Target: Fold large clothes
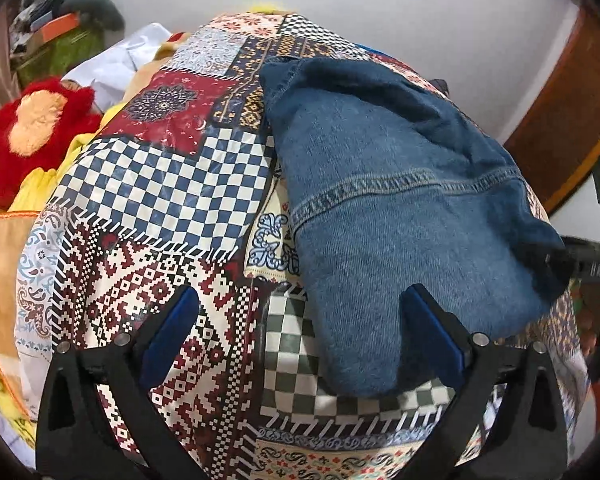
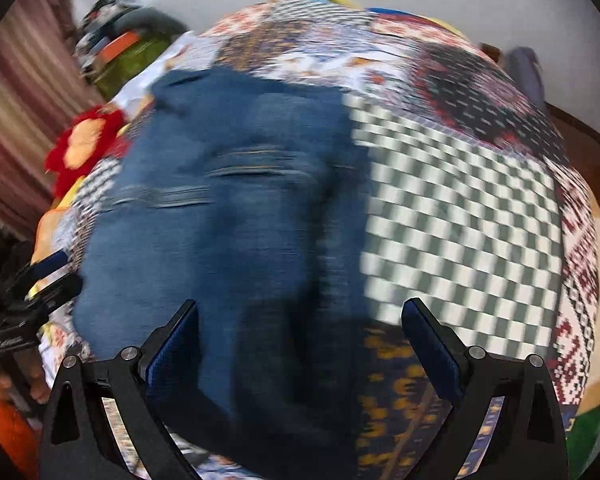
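Observation:
Blue denim jeans (image 1: 400, 208) lie folded in a bundle on a patchwork bedsheet (image 1: 160, 184). In the left wrist view my left gripper (image 1: 300, 300) is open and empty, hovering over the near edge of the jeans, right finger over the denim. In the right wrist view, which is motion-blurred, the jeans (image 2: 228, 208) fill the left and middle. My right gripper (image 2: 300, 312) is open and empty above their near end. The left gripper (image 2: 48, 276) shows at the left edge of that view, and part of the right gripper (image 1: 592, 264) at the right edge of the left wrist view.
A red plush toy (image 1: 32, 128) and yellow cloth (image 1: 40, 188) lie at the bed's left side. A green box with piled items (image 1: 60, 40) stands beyond. A white wall and a wooden door frame (image 1: 572, 112) are behind the bed. A striped curtain (image 2: 24, 120) hangs left.

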The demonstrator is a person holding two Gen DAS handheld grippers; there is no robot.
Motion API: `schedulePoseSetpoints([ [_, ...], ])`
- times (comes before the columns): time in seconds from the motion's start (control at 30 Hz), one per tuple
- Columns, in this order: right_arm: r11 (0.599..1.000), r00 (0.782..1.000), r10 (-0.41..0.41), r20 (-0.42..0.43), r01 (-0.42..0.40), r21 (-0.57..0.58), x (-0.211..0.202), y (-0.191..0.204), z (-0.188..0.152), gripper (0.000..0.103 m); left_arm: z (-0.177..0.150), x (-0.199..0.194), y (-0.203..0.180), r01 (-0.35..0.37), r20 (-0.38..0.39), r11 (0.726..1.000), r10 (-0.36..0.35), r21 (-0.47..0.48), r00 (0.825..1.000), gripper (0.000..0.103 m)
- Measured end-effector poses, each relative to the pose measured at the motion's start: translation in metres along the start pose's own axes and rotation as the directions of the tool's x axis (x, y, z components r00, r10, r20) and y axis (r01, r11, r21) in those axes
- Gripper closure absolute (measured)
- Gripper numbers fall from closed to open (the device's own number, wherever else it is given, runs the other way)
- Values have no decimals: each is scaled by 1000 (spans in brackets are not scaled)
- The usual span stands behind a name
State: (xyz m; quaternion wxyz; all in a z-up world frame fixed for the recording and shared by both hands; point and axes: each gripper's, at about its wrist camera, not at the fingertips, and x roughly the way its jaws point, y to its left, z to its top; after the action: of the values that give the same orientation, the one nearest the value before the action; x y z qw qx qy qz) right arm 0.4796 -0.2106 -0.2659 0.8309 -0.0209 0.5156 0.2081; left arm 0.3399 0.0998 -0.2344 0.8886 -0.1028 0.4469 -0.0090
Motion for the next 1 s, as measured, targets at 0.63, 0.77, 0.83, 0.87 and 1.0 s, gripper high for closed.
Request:
schedulePoseSetpoints([
  [0.63, 995, 984, -66, 168, 76, -57, -75, -18, 7, 4, 34, -29, 8, -139, 85, 985, 130, 103, 988, 0],
  [0.77, 995, 982, -29, 186, 47, -92, -69, -2, 27, 4, 58, -11, -3, -109, 91, 989, 99, 102, 991, 0],
  [0.83, 992, 983, -11, 182, 34, -121, -60, 8, 36, 4, 67, 3, -7, -77, 71, 993, 71, 90, 995, 0],
  [0.87, 991, 984, -4, 179, 29, -134, -55, 12, 40, 4, 72, 13, -10, -66, 61, 994, 61, 90, 996, 0],
  [1.0, 978, 988, -2, 153, 34, -205, -26, 30, 56, 4, 91, 46, -23, -55, 38, 992, 51, 113, 998, 0],
])
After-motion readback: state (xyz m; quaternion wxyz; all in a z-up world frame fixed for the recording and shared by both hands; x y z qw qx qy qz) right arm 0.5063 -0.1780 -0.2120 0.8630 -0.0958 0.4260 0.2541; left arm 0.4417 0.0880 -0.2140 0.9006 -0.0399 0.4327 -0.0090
